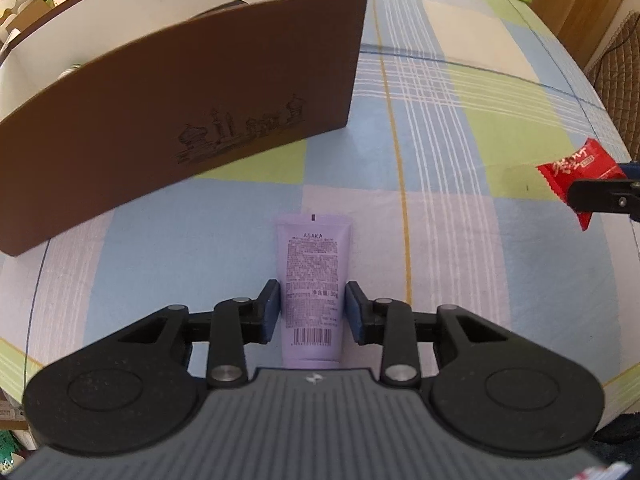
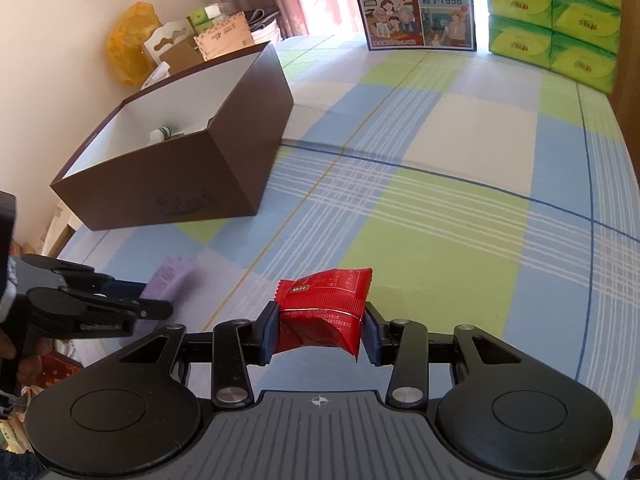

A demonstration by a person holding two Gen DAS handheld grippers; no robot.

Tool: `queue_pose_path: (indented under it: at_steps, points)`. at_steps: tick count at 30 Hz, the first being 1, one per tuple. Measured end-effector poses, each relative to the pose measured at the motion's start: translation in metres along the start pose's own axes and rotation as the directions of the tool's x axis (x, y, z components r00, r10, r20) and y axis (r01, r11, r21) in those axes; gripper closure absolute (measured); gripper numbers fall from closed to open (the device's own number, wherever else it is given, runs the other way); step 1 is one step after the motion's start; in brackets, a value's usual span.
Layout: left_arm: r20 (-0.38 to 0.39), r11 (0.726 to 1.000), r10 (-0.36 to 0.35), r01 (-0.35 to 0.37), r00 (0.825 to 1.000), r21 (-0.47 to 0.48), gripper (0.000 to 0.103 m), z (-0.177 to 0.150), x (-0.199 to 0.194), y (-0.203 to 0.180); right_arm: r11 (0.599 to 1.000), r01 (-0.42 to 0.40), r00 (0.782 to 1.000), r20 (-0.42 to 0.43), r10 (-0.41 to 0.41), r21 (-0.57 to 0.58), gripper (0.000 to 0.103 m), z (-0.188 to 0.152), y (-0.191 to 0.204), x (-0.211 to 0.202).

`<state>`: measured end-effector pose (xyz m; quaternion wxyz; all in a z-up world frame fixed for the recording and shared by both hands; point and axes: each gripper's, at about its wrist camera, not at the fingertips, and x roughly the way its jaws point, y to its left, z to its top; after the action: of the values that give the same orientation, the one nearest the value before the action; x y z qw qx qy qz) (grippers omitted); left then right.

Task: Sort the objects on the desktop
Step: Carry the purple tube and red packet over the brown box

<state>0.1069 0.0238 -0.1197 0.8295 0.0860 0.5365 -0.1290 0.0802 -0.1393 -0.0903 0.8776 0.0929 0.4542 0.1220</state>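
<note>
**Readable Print on the Tube and the Poster**

The lilac plastic squeeze tube (image 1: pixel 311 280) carried the brand name "ASAKA" near its upper end, above blocks of fine print too small to read, a net-weight line ending in "30g", and a barcode near its lower end. The illustrated blue-bordered poster (image 2: pixel 416 4) standing at the far edge bore "1956" preceded by Chinese characters. The red foil snack packet (image 2: pixel 324 312) showed white Chinese lettering that stayed illegible, as did the logos on the green tissue packs (image 2: pixel 560 20).
</note>
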Motion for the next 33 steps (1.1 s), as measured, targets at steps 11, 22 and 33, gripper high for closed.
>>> queue_pose_path:
  at_steps: [11,22,33]
  points:
    - [0.134,0.997,-0.004,0.015,0.991,-0.078,0.074,0.001,-0.053,0.028,0.995,-0.066,0.998,0.005,0.067,-0.079,0.064,0.017,0.032,0.015]
    - [0.239,0.992,0.021,0.008,0.971,-0.123,0.074,0.012,-0.095,0.053,0.983,-0.116,0.992,0.034,0.122,-0.143,0.064,0.042,0.063,0.026]
    - [0.318,0.989,0.049,-0.001,0.947,-0.149,0.074,0.024,-0.131,0.086,0.977,-0.135,0.983,0.102,0.153,-0.162,0.064,0.073,0.091,0.026]
